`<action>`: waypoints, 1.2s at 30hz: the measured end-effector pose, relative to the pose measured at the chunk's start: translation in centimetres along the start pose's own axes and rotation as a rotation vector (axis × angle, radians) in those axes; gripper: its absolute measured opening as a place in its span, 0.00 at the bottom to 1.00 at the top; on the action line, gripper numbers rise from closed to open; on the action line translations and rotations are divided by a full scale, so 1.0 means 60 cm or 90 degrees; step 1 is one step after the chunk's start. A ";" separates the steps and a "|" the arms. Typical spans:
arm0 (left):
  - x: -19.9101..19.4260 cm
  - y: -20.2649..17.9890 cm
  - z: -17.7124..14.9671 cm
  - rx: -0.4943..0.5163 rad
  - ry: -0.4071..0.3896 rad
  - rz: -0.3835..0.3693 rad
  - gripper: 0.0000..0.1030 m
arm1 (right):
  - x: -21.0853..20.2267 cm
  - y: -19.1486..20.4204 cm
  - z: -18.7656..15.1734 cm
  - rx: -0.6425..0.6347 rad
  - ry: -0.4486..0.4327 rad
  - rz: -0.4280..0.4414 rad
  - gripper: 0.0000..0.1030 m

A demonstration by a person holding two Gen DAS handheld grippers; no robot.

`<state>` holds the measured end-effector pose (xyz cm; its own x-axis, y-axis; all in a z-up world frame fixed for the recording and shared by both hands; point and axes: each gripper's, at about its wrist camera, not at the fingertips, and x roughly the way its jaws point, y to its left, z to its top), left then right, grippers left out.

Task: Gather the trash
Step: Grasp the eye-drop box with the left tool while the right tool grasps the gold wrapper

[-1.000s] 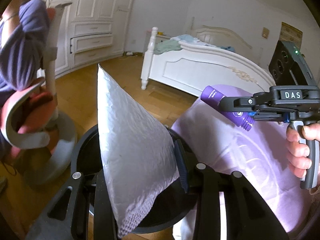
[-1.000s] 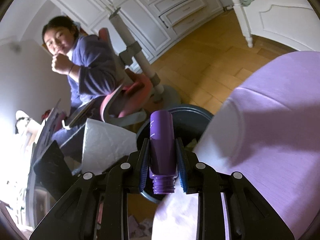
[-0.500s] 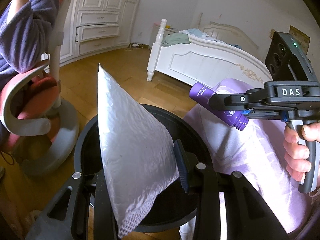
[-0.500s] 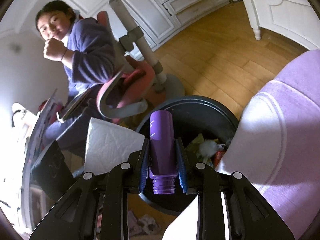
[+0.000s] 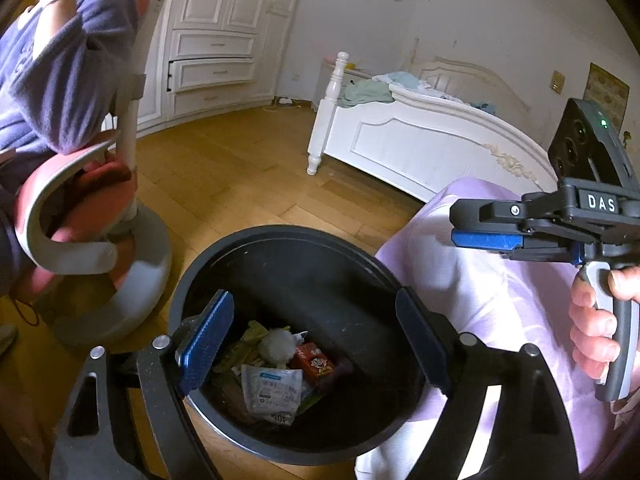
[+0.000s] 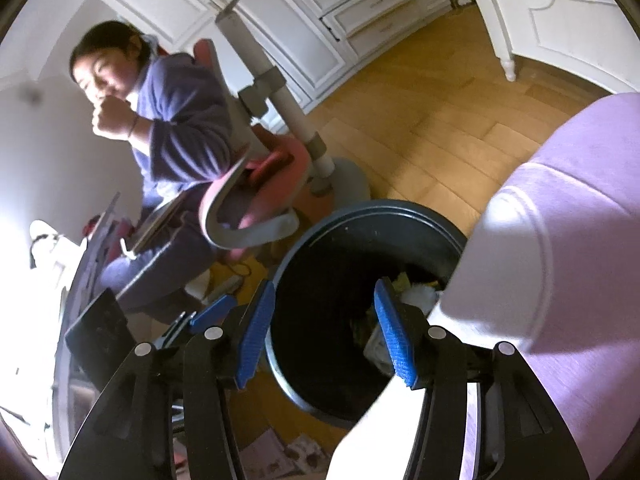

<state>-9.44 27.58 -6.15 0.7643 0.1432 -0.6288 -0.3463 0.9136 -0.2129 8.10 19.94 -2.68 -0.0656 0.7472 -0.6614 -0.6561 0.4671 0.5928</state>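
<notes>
**Clerk:** Start with the biggest item.

**Me:** Item one, white bed [image 5: 420,148], far side of the wood floor [image 5: 248,168], clothes heaped at its footboard end. Item two, white wardrobe with drawers [image 5: 216,64], along the wall. Item three, purple blanket [image 5: 492,280], draped at the right, its edge just beside the bin. Item four, pink and grey chair [image 5: 88,232], left of the bin, a seated person in a purple top [image 6: 176,120] on it.

**Clerk:** And the task's own thing?

**Me:** Item five, black round trash bin [image 5: 288,240], on the floor between chair and blanket, directly below both my tools. Inside, at the bottom: a white plastic packet [image 5: 272,392] with print, a red carton [image 5: 314,364] touching it, a white fluffy ball [image 5: 276,346], and greenish wrappers [image 5: 244,344] beside that.

**Clerk:** The tools?

**Me:** Item six, my left gripper [image 5: 312,344], over the bin mouth, blue pads spread wide, nothing between them. Item seven, my right gripper [image 6: 324,336], above the bin's rim, likewise spread and empty; in the left view it shows side-on at the right, my hand [image 5: 600,320] around its handle.
</notes>
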 end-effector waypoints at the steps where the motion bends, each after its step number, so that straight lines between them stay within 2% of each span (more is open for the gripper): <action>1: -0.002 -0.007 0.004 0.004 -0.002 -0.004 0.81 | -0.011 -0.003 -0.003 0.001 -0.006 0.002 0.51; 10: -0.011 -0.112 0.031 0.064 -0.011 -0.060 0.81 | -0.116 -0.050 -0.030 0.031 -0.070 0.003 0.51; 20: 0.019 -0.278 0.056 0.141 0.019 -0.174 0.81 | -0.297 -0.166 -0.101 0.069 -0.176 -0.069 0.51; 25: 0.056 -0.379 0.069 0.199 0.040 -0.231 0.81 | -0.390 -0.250 -0.139 0.106 -0.231 -0.137 0.51; 30: 0.107 -0.475 0.086 0.242 0.067 -0.290 0.81 | -0.471 -0.341 -0.162 0.124 -0.265 -0.268 0.51; 34: 0.168 -0.555 0.092 0.281 0.087 -0.322 0.81 | -0.499 -0.398 -0.166 0.128 -0.269 -0.339 0.51; 36: 0.194 -0.578 0.093 0.292 0.098 -0.322 0.81 | -0.503 -0.421 -0.166 0.130 -0.265 -0.361 0.51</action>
<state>14.50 -0.34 -1.91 0.6734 -0.3669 -0.6418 0.3227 0.9270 -0.1913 19.17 -19.08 -2.26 0.5603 0.4627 -0.6870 -0.3488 0.8841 0.3109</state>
